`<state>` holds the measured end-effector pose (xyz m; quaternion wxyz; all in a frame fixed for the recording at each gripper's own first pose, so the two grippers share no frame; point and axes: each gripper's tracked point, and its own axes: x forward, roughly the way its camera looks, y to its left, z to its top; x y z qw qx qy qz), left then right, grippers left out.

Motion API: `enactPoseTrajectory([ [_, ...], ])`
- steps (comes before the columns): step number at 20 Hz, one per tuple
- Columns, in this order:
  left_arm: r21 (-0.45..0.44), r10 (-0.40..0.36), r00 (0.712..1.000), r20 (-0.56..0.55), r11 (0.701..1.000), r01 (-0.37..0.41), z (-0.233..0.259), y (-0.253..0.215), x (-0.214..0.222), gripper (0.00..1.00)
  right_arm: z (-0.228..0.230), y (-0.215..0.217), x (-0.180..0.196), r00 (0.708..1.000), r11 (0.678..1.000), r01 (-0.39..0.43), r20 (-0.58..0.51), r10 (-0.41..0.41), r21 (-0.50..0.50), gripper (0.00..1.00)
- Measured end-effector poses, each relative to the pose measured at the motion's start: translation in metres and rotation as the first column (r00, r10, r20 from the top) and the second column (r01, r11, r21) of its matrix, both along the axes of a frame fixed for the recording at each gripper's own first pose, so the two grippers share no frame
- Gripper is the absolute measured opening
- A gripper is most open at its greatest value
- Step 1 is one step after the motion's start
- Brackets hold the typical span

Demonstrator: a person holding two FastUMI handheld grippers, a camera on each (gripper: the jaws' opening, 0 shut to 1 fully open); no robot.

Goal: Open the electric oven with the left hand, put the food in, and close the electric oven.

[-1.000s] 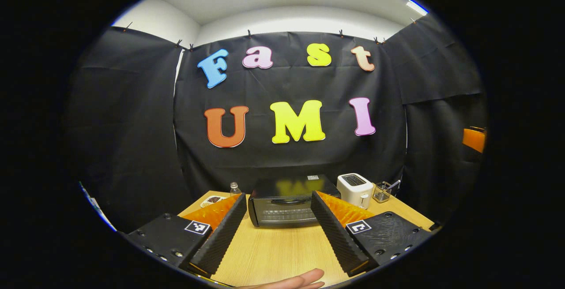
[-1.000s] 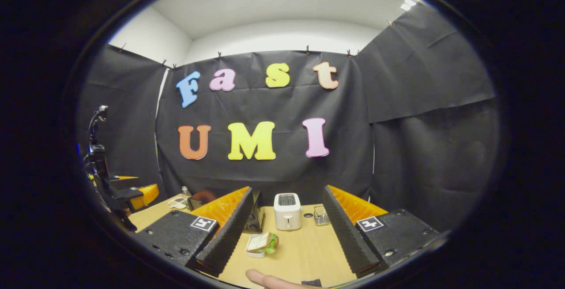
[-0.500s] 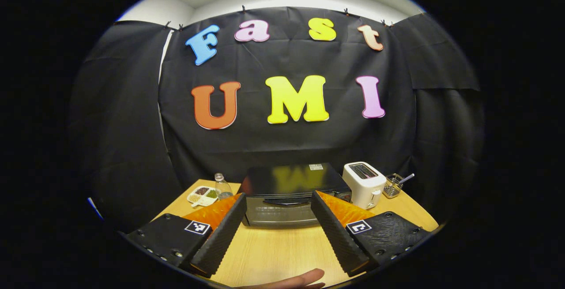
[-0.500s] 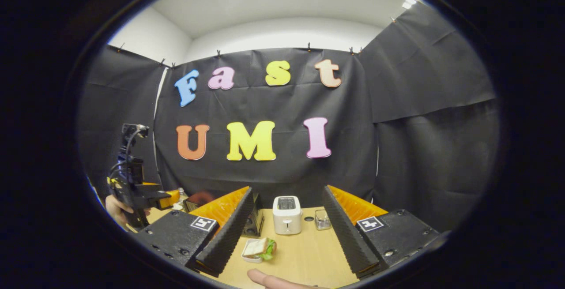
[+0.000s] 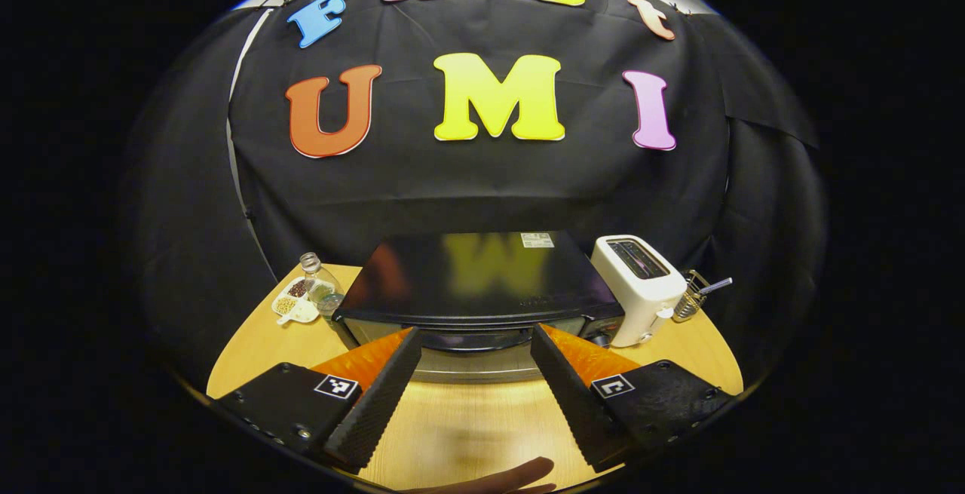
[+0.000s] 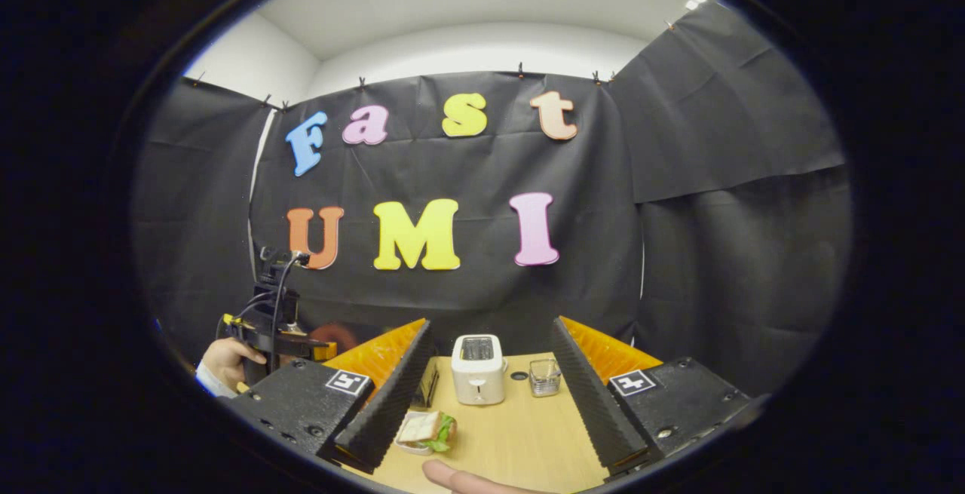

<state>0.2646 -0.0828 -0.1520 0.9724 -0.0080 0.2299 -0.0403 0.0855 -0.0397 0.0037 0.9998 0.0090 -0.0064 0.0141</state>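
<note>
Toaster (image 5: 638, 283) right of oven (image 5: 475, 286) — sandwich (image 6: 427, 431) before toaster.

Glossy black oven top (image 5: 475, 271), wood-grain table (image 5: 467, 426)

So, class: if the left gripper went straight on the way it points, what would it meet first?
Most likely the closed door of the electric oven, near its handle, framed between the open fingers of the left gripper. Depth is unclear.

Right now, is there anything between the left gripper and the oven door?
Nothing visible. The left gripper is open and points straight at the oven; only bare table lies between its fingers and the closed door. The toaster stands off to the side.
</note>
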Motion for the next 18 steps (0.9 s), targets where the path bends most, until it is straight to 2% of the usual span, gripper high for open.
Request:
enactPoseTrajectory([
  [1, -0.01, 0.001, 1.0, -0.022, 1.0, -0.001, -0.008, -0.001, 0.007, 0.96, -0.003, 0.0, 0.002, 1.0, 1.0, -0.004, -0.008, 0.004, 0.003, 0.94],
  [2, -0.028, 0.0, 0.999, -0.048, 1.0, -0.001, -0.016, -0.002, 0.012, 0.96, -0.004, -0.003, 0.006, 1.0, 1.0, -0.003, -0.012, 0.003, 0.005, 1.0],
  [5, -0.068, 0.006, 0.996, -0.093, 0.998, -0.012, -0.031, -0.002, 0.03, 0.96, -0.006, -0.014, 0.011, 1.0, 1.0, 0.017, -0.012, -0.017, 0.017, 1.0],
  [8, -0.06, 0.018, 0.995, -0.099, 0.998, -0.024, -0.038, 0.004, 0.036, 0.96, -0.011, -0.017, 0.013, 1.0, 0.999, 0.02, -0.012, -0.02, 0.025, 1.0],
  [12, -0.047, -0.005, 0.994, -0.112, 0.999, -0.001, -0.045, 0.001, 0.039, 0.96, -0.017, -0.022, 0.017, 0.999, 0.999, 0.026, -0.028, -0.025, 0.03, 1.0],
  [15, 0.014, 0.006, 0.993, -0.115, 1.0, -0.004, -0.048, 0.002, 0.037, 0.96, -0.017, -0.021, 0.018, 0.999, 0.999, 0.022, -0.031, -0.021, 0.029, 1.0],
  [18, 0.006, 0.011, 0.992, -0.126, 1.0, -0.011, -0.049, 0.0, 0.03, 0.96, -0.019, -0.019, 0.019, 0.999, 0.999, 0.015, -0.032, -0.013, 0.034, 1.0],
])
